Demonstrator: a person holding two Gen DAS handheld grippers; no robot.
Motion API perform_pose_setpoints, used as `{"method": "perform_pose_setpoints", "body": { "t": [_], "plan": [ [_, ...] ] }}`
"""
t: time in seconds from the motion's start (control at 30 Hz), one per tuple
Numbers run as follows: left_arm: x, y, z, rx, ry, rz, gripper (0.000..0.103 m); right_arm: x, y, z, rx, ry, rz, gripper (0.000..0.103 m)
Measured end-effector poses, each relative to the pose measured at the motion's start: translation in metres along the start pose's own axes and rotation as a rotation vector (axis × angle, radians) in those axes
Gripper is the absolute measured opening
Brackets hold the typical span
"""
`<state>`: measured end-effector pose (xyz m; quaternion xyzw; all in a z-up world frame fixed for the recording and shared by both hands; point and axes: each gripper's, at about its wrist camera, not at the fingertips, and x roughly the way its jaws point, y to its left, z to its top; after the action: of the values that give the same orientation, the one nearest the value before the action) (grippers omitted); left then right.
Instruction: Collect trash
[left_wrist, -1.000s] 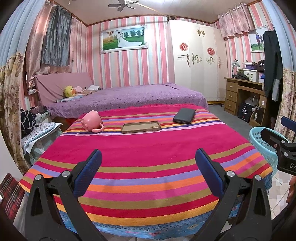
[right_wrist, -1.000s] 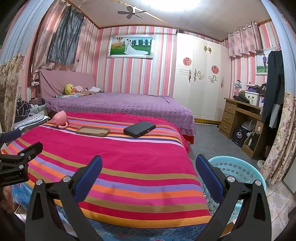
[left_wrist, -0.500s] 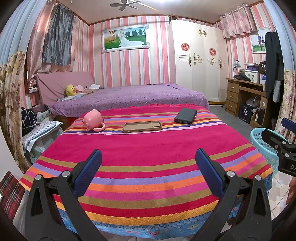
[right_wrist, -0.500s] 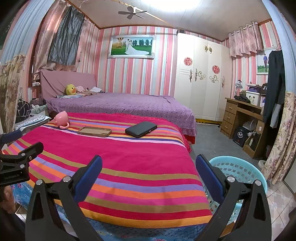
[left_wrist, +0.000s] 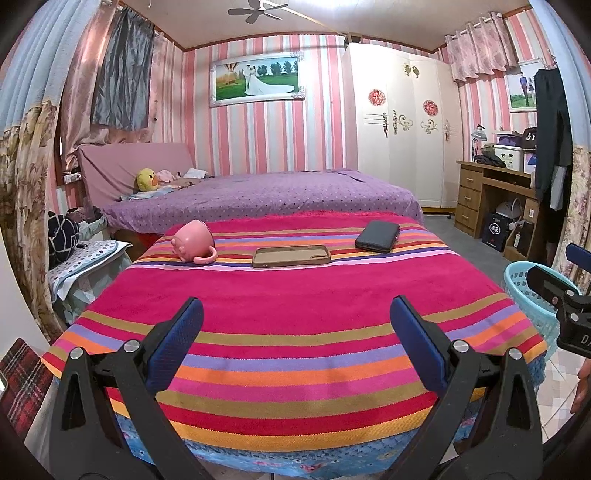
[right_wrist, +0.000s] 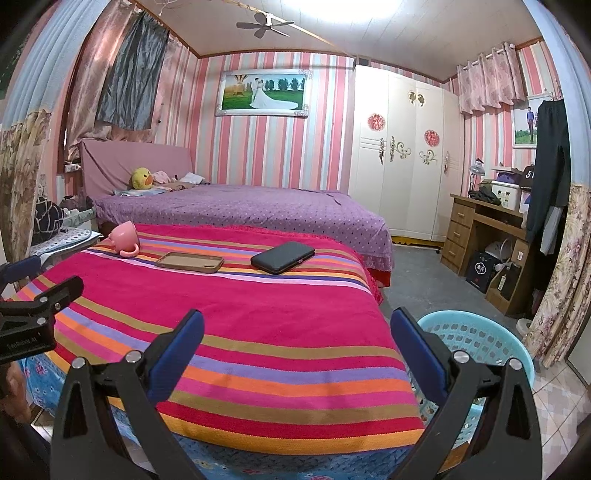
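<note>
Basket, light blue plastic w/ lattice walls, sits on the floor just beside the near right corner of the striped blanket; in the left wrist view only part of its rim shows, past the blanket's right edge. On the blanket's far side, in a row left to right: pink mug on its side w/ handle toward the cam, tan phone case lying flat, black wallet lying flat. All three apart from each other, well apart from the basket. Right gripper hangs over the blanket's near right part, jaws spread wide, nothing between the blue pads; basket just beside its right finger. Left gripper over the near middle of the blanket, also wide apart, holding nothing. Beyond the blanket: purple bed w/ a yellow duck plush, white wardrobe, wooden desk.
</note>
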<state>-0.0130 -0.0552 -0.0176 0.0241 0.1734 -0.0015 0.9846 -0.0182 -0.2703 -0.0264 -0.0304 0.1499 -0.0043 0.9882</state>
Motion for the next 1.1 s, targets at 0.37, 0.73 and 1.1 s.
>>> {"method": "perform_pose_setpoints", "body": {
  "t": [0.37, 0.73, 1.1],
  "plan": [
    [-0.0011, -0.0007, -0.0007, 0.003, 0.002, -0.006, 0.098, 0.0015, -0.0008, 0.0011, 0.002, 0.001, -0.006, 0.099],
    [-0.0035, -0.0012, -0.0027, 0.007, -0.002, -0.010, 0.098, 0.0035, -0.0020, 0.0015, -0.005, 0.007, -0.009, 0.099],
    [-0.0082, -0.0003, -0.0022, 0.008, -0.004, -0.017, 0.098, 0.0033, -0.0007, 0.0005, -0.005, 0.005, -0.008, 0.099]
  ]
}}
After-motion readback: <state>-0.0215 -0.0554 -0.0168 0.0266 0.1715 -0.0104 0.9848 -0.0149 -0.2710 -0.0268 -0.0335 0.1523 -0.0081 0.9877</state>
